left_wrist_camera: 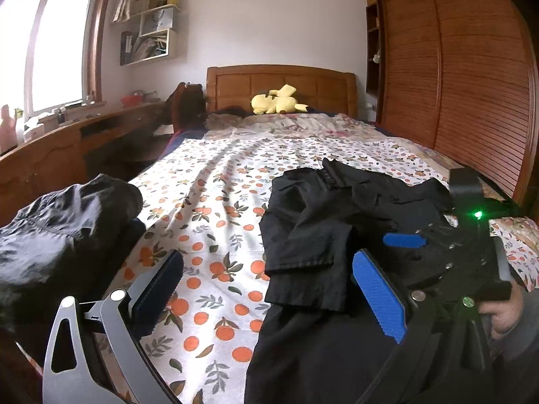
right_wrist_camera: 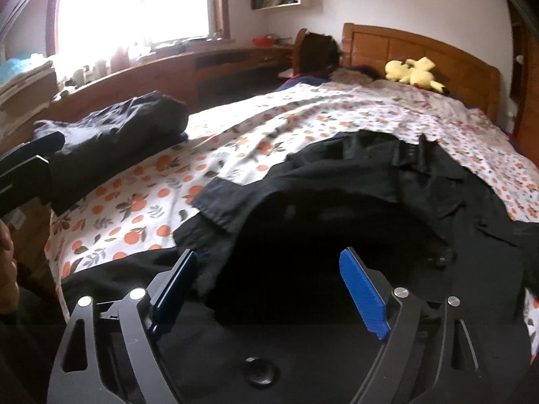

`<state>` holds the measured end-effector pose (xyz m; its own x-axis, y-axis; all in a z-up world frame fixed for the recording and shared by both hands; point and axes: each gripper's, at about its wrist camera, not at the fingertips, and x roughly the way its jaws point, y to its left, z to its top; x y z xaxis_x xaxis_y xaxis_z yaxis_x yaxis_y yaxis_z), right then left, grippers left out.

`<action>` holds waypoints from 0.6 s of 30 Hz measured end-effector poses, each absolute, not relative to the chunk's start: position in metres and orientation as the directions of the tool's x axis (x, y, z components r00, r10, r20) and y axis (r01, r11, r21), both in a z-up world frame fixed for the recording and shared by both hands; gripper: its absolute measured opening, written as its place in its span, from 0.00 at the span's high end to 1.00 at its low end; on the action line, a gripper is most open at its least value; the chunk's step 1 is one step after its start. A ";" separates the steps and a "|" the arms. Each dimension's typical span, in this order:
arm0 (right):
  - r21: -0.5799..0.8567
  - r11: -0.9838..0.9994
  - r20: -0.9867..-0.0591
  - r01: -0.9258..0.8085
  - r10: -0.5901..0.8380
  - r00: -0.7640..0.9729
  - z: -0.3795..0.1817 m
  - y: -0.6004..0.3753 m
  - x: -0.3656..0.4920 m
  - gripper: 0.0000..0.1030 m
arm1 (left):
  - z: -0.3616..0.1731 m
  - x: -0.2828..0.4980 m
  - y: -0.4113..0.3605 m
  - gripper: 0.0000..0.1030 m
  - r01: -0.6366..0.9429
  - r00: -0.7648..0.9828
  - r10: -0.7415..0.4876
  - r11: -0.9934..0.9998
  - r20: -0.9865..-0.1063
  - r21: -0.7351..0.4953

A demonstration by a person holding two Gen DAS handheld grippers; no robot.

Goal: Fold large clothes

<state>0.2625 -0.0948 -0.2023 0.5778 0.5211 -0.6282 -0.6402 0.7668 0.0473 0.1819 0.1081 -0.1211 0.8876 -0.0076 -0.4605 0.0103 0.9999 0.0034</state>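
A large black garment lies spread on the orange-print bed sheet, one sleeve folded in over its body; it fills the near half of the right wrist view. My left gripper is open above the sheet at the garment's left edge, its blue pads apart. My right gripper is open over the garment's dark middle, holding nothing. The right gripper also shows at the right of the left wrist view. A second dark garment lies bundled at the bed's left edge, also in the right wrist view.
A yellow plush toy lies by the wooden headboard. A wooden desk runs under the window on the left. A louvred wardrobe stands on the right. A chair with dark clothes stands beside the bed.
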 end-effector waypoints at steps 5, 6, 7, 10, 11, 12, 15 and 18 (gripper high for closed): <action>0.056 0.747 -0.647 -0.663 0.533 0.546 -0.209 -0.077 0.262 0.23 | -0.124 0.179 0.113 0.02 0.001 0.884 -0.002 1.000 -0.467 -0.002; 0.058 0.743 -0.652 -0.667 0.535 0.538 -0.211 -0.073 0.262 0.24 | -0.125 0.179 0.114 0.02 -0.001 0.883 -0.001 1.000 -0.469 -0.002; 0.061 0.739 -0.658 -0.671 0.536 0.530 -0.213 -0.070 0.262 0.24 | -0.126 0.178 0.114 0.02 -0.002 0.883 0.001 1.000 -0.470 -0.002; 0.059 0.733 -0.680 -0.677 0.526 0.510 -0.220 -0.063 0.265 0.27 | -0.127 0.179 0.115 0.02 -0.006 0.881 0.007 1.000 -0.474 0.004; 0.060 0.731 -0.688 -0.680 0.523 0.502 -0.223 -0.061 0.265 0.29 | -0.127 0.178 0.115 0.02 -0.006 0.881 0.008 1.000 -0.473 0.005; 0.060 0.729 -0.695 -0.682 0.521 0.496 -0.225 -0.060 0.266 0.33 | -0.127 0.178 0.115 0.02 -0.006 0.881 0.009 1.000 -0.473 0.006; 0.063 0.725 -0.710 -0.686 0.516 0.480 -0.230 -0.057 0.267 0.52 | -0.127 0.178 0.114 0.02 -0.004 0.881 0.006 1.000 -0.474 0.005; 0.076 0.718 -0.717 -0.692 0.522 0.463 -0.232 -0.057 0.268 0.89 | -0.128 0.179 0.112 0.02 -0.002 0.879 0.006 1.000 -0.477 0.009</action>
<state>0.2677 -0.0574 -0.2316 0.4627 0.5218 -0.7167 -0.6915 0.7183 0.0765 0.1788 0.1122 -0.1278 0.8790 0.0058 -0.4768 -0.0016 1.0000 0.0092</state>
